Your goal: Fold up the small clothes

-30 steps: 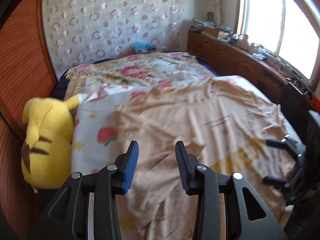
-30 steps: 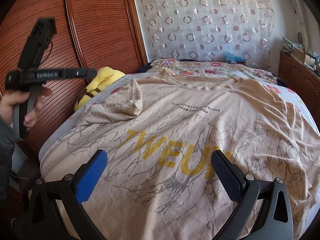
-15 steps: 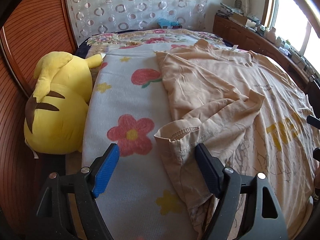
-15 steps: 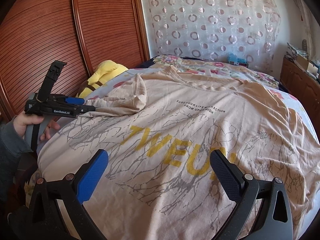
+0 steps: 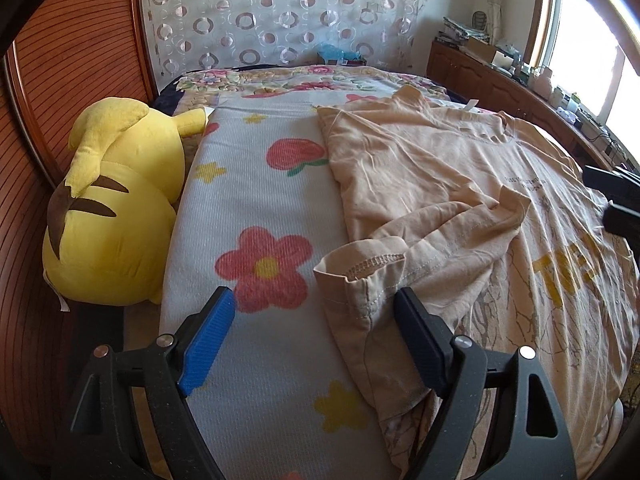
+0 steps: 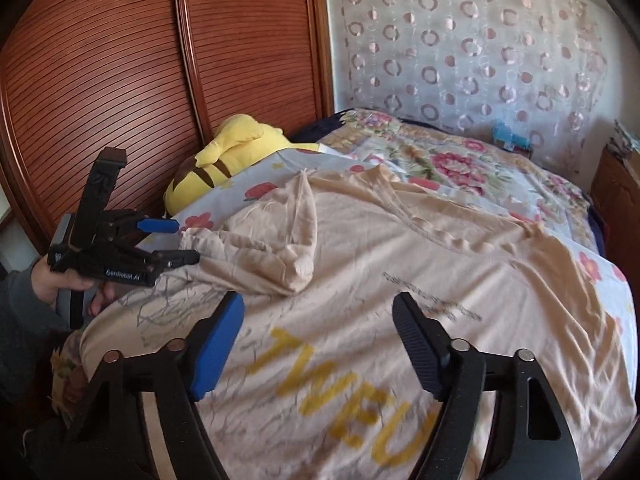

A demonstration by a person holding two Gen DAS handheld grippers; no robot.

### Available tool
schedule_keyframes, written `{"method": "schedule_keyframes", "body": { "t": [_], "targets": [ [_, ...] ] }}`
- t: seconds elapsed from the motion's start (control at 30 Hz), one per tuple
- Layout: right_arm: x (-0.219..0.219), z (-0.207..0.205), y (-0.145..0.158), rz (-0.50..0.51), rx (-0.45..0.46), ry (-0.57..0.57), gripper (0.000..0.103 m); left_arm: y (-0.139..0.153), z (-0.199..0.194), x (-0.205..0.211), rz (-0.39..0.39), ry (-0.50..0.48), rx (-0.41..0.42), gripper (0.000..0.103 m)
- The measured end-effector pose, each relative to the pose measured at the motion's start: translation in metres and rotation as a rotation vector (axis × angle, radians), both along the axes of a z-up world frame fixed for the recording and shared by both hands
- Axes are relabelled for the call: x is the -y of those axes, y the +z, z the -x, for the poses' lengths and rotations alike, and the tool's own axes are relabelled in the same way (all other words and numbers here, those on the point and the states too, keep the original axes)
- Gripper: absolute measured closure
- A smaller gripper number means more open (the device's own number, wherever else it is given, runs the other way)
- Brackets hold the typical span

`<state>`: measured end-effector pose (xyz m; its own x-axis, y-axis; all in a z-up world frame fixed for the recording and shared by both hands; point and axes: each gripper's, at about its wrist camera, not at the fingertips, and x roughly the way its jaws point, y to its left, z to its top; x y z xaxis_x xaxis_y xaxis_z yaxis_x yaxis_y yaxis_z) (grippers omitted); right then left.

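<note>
A beige T-shirt (image 6: 400,280) with yellow letters lies front up on the bed, and also shows in the left wrist view (image 5: 460,208). Its left sleeve (image 5: 360,276) is folded in over the chest, cuff toward me. My left gripper (image 5: 312,320) is open, low over the bed, with the cuff just inside its right finger. It shows from the side in the right wrist view (image 6: 176,240), open at the sleeve's end (image 6: 200,240). My right gripper (image 6: 318,328) is open and empty above the printed chest.
A yellow plush toy (image 5: 112,216) lies at the bed's left edge against a slatted wooden wardrobe (image 6: 120,80). A flowered sheet (image 5: 256,208) covers the bed. A wooden cabinet (image 5: 500,80) with clutter runs under the window on the right.
My left gripper has opened wide and come down from above the shirt to the sleeve cuff at the bed's left side. My right gripper has narrowed a little and moved in over the shirt.
</note>
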<state>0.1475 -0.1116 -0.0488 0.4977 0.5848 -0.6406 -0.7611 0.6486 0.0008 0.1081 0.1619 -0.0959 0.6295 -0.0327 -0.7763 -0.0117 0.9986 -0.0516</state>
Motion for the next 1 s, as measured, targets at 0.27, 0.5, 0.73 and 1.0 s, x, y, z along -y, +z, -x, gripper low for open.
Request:
{"method": "schedule_keyframes", "body": {
  "t": [0.27, 0.5, 0.73, 1.0],
  "targets": [
    [-0.049, -0.044, -0.027, 0.070, -0.113, 0.053, 0.061, 0.008, 0.004, -0.005, 0.049, -0.003, 0.022, 0.033],
    [-0.063, -0.058, -0.036, 0.087, -0.140, 0.064, 0.087, 0.015, 0.001, -0.002, 0.131, -0.042, 0.046, 0.059],
    [-0.061, -0.051, -0.028, 0.047, -0.089, 0.101, 0.096, 0.015, -0.001, 0.009, 0.146, -0.078, 0.054, 0.075],
    [-0.047, -0.044, -0.019, -0.002, -0.033, 0.079, 0.098, 0.052, 0.029, 0.032, 0.108, -0.121, 0.202, 0.096]
  ]
}}
